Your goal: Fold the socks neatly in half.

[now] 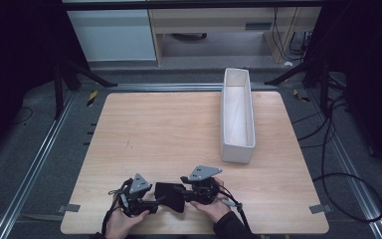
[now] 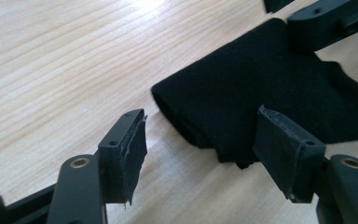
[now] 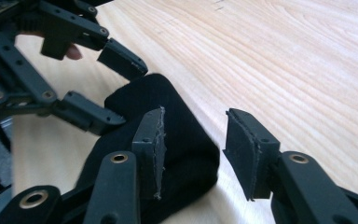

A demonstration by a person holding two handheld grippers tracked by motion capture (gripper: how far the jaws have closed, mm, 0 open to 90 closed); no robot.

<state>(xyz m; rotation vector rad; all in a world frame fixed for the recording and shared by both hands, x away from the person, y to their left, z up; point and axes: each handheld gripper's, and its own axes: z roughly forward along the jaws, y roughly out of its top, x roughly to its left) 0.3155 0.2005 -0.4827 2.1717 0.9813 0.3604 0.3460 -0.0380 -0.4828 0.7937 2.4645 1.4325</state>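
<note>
A folded black cloth lies on the wooden table near its front edge, between my two grippers. My left gripper points right at it; in the left gripper view it stands open with the cloth's folded corner reaching between its pads. My right gripper points left, also open, its left pad over the cloth. The two grippers face each other across the cloth: the left gripper straddles its far edge in the right gripper view.
A long white open box stands on the right half of the table, running front to back. Tripod legs and cables lie on the floor around the table. A person's hands hold both grippers at the front edge.
</note>
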